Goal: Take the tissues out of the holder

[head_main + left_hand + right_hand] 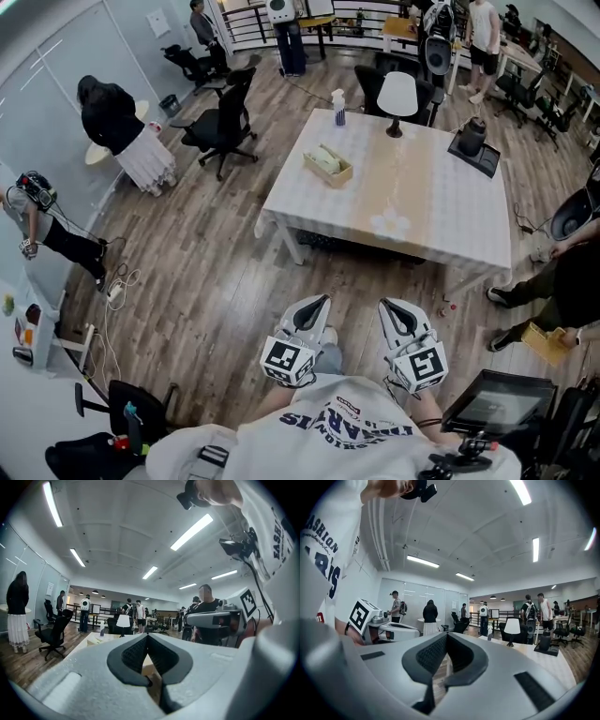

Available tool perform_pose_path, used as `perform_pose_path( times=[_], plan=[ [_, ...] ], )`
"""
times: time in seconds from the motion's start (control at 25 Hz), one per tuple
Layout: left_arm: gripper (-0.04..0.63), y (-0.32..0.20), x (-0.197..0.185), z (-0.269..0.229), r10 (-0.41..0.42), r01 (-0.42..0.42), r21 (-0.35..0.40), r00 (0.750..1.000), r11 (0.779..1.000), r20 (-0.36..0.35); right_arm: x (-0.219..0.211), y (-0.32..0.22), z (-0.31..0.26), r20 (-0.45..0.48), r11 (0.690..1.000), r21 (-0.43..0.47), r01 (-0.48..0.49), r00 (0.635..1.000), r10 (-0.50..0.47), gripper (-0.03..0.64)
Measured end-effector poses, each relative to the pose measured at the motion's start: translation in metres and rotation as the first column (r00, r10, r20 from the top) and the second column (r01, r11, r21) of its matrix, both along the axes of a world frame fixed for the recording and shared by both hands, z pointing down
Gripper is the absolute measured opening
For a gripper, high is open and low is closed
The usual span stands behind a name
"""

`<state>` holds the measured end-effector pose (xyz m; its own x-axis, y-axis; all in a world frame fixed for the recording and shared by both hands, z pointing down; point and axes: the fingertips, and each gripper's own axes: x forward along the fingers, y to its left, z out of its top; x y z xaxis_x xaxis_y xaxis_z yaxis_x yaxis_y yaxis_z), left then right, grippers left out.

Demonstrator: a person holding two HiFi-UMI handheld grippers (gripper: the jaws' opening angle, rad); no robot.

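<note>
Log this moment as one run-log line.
stage: not yet at table | left gripper: shut, empty | right gripper: shut, empty | tissues: in holder on table, untouched

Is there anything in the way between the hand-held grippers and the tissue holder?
Nothing visible. Only floor and bare table lie between the left hand-held gripper, the right hand-held gripper and the tissue holder.

Tissue holder point(330, 170): shallow tan box, open on top, sitting flat and askew near the left edge of the white table point(441, 197). Tissues point(325, 157): pale wad lying inside it, showing above the rim.
</note>
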<state>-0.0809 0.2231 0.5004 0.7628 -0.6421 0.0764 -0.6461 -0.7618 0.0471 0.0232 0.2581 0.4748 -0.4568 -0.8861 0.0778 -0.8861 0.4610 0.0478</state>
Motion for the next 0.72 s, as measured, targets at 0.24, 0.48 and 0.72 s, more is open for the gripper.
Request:
perform_pose_path(
  times=[0.24,0.48,0.72],
  plan=[
    [0.002,-0.065,-0.009,0.006,0.0,0.0,-0.017,1.0,1.0,0.02,-0.003,-0.056,-0.004,0.003,0.999,-0.018,-0.039,0.999,0.039,0.009],
    [0.002,-0.113,-0.026,0.002,-0.019,0.019,-0.016,1.0,1.0,0.001,-0.013,-0.099,-0.003,-0.011,0.998,-0.044,-0.053,0.999,0.053,0.009],
    [0.002,-0.149,-0.038,0.003,0.001,-0.001,-0.01,1.0,1.0,0.011,-0.023,-0.141,-0.005,-0.004,0.996,-0.05,-0.079,0.997,0.079,0.009]
  ],
)
